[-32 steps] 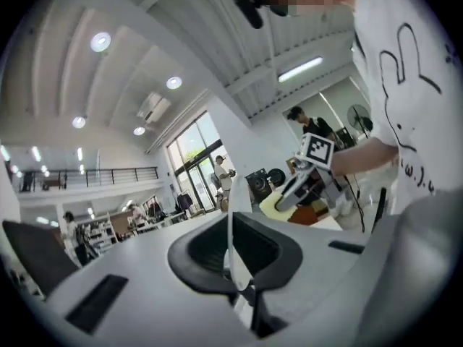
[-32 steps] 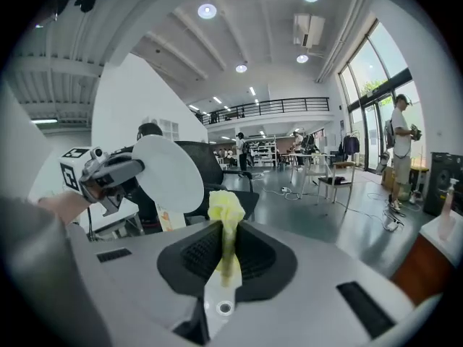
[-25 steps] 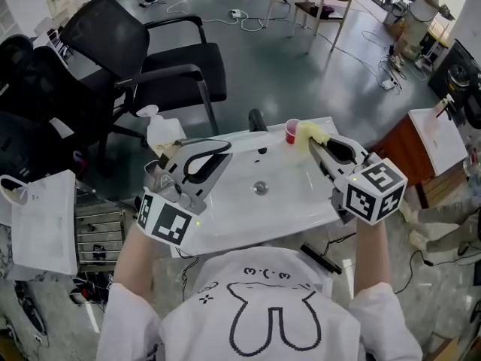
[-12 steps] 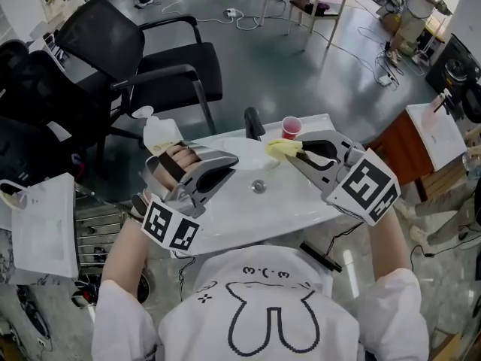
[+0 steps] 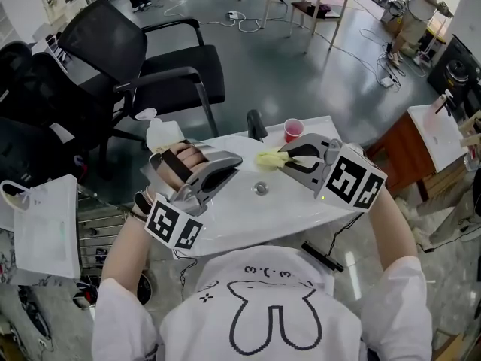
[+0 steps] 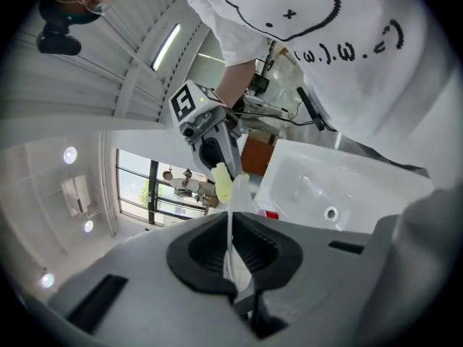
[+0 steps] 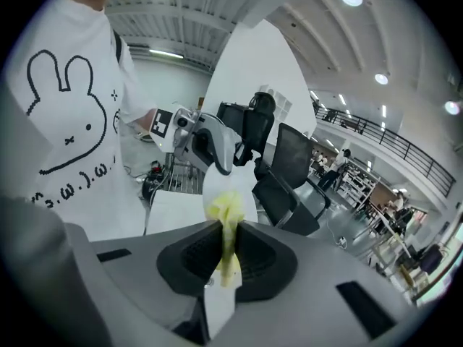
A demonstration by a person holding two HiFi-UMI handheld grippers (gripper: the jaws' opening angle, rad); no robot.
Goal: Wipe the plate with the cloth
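Observation:
My left gripper (image 5: 234,160) is shut on the rim of a white plate (image 6: 230,226). It holds the plate on edge over the white sink (image 5: 301,201). In the head view the plate is hard to tell from the basin. My right gripper (image 5: 284,156) is shut on a yellow cloth (image 5: 269,157) and faces the left one. In the right gripper view the cloth (image 7: 226,212) hangs in front of the plate's round face (image 7: 242,186), with the left gripper (image 7: 206,139) behind it. Whether cloth and plate touch I cannot tell.
The sink has a drain (image 5: 260,189), a black tap (image 5: 257,124) at its back and a red cup (image 5: 293,129) on its far right corner. A white bottle (image 5: 161,132) stands at the back left. Black office chairs (image 5: 143,59) stand beyond.
My right gripper has moved left with the cloth, from the sink's back right toward the left gripper, and rolled. The left gripper sank a little and rolled, then kept still.

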